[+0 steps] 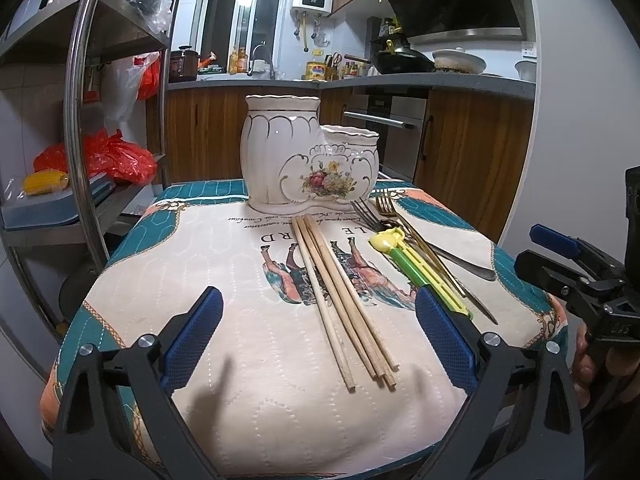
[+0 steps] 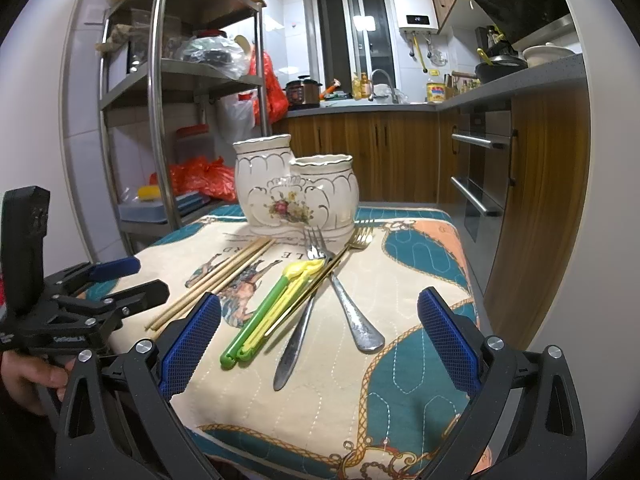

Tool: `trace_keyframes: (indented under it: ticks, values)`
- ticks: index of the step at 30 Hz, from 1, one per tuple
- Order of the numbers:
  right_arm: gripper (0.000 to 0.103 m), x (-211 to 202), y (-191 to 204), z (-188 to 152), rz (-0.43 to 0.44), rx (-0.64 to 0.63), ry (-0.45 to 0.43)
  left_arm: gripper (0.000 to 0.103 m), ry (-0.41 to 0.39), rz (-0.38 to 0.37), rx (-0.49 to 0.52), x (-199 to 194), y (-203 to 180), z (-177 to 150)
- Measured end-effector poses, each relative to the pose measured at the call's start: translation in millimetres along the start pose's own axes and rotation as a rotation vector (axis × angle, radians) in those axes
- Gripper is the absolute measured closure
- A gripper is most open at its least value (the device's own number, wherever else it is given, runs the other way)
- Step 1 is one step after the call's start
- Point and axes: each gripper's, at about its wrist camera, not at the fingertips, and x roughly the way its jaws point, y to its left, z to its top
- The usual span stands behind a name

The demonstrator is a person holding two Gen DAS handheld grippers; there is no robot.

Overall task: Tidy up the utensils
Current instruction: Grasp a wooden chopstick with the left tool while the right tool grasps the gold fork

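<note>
Left gripper [image 1: 318, 342]: jaws spread wide, empty, hovering over near ends of wooden chopsticks [image 1: 344, 300]. Right gripper [image 2: 318, 342]: jaws spread, empty, above handles of green-yellow training chopsticks [image 2: 266, 312] and forks [image 2: 346, 292]. Ceramic utensil holder [image 1: 310, 160] stands at far table edge.

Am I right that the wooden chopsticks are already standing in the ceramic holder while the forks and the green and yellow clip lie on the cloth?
Not quite: the wooden chopsticks lie flat on the cloth in front of the ceramic holder, as the left wrist view shows. The forks and green and yellow clip do lie on the cloth.
</note>
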Motion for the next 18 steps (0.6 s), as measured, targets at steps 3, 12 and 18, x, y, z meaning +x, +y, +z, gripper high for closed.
trace_keyframes:
  ticks: [3, 12, 18]
  values:
    - [0.005, 0, 0, 0, 0.002, 0.003, -0.001, 0.016, 0.015, -0.01, -0.001, 2, 1, 0]
    - [0.007, 1, 4, 5, 0.027, 0.029, 0.004, 0.048, 0.125, -0.091, -0.045, 25, 10, 15]
    - [0.018, 6, -1, 16, 0.049, 0.065, 0.02, 0.058, 0.192, -0.091, -0.07, 47, 18, 36]
